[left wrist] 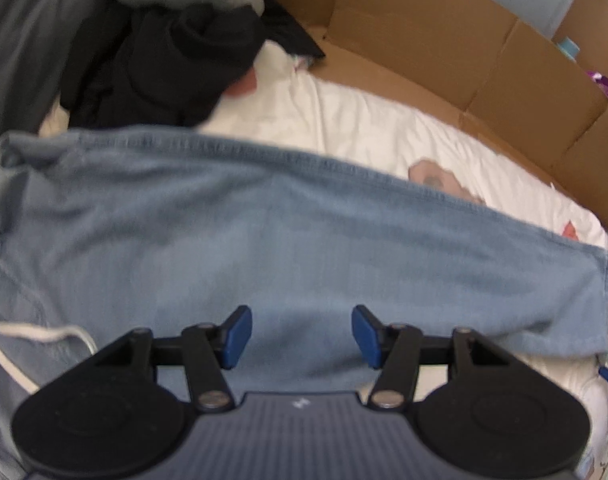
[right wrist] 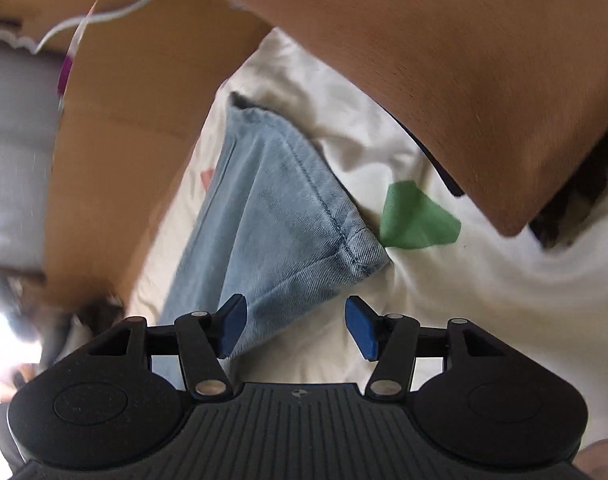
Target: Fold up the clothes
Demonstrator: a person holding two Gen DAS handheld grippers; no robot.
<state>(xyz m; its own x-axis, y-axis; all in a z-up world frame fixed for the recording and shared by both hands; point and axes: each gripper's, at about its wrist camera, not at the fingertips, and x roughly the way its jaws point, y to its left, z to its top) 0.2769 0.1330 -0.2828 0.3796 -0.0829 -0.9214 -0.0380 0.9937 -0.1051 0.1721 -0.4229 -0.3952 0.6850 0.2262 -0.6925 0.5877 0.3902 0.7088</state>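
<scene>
Light-blue denim jeans [left wrist: 288, 240] lie flat across the white patterned bedsheet [left wrist: 344, 120], one hem at its cardboard-lined edge.
Left gripper [left wrist: 302, 336] hovers released over the leg; right gripper [right wrist: 296, 328], jaws apart and gripping nothing, straddles the hem corner, probably lining up a fold.

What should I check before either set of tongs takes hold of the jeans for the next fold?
1. Left tongs open with nothing between the pads: ok.
2. Right tongs open, not pinching denim: ok.
3. Jeans spread flat across the white bedsheet: ok, mostly smooth.
4. Leg hem just ahead of the right tongs, in view for a grab: ok.
5. Pile of dark clothes kept off the jeans: cannot tell; its edge meets the denim's far seam.
6. Waist end of the jeans laid straight: cannot tell, blurred at the left wrist view's edge.
</scene>
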